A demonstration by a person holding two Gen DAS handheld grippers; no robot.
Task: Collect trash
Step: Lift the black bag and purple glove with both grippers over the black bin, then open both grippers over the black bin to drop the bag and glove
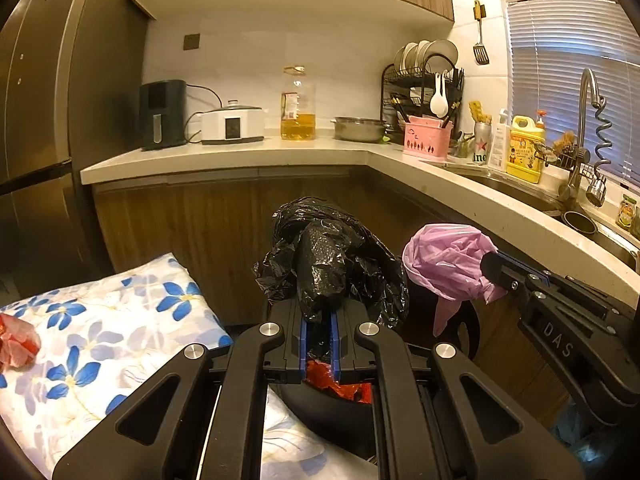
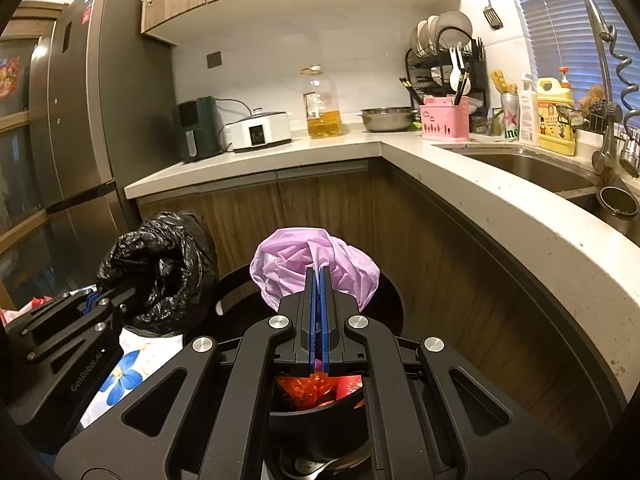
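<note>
My left gripper is shut on a crumpled black plastic bag that bulges up over its fingertips. To its right, my right gripper pinches a bunched pink plastic bag. In the right wrist view the right gripper is shut on the pink bag. The left gripper holds the black bag at the left. Below both grippers stands a black round bin with red wrappers inside. The same bin and red trash show under the left gripper.
A blue-flowered white cloth lies at the left with a red wrapper on it. The curved countertop with a sink runs close on the right, wooden cabinets ahead and a tall fridge at the left.
</note>
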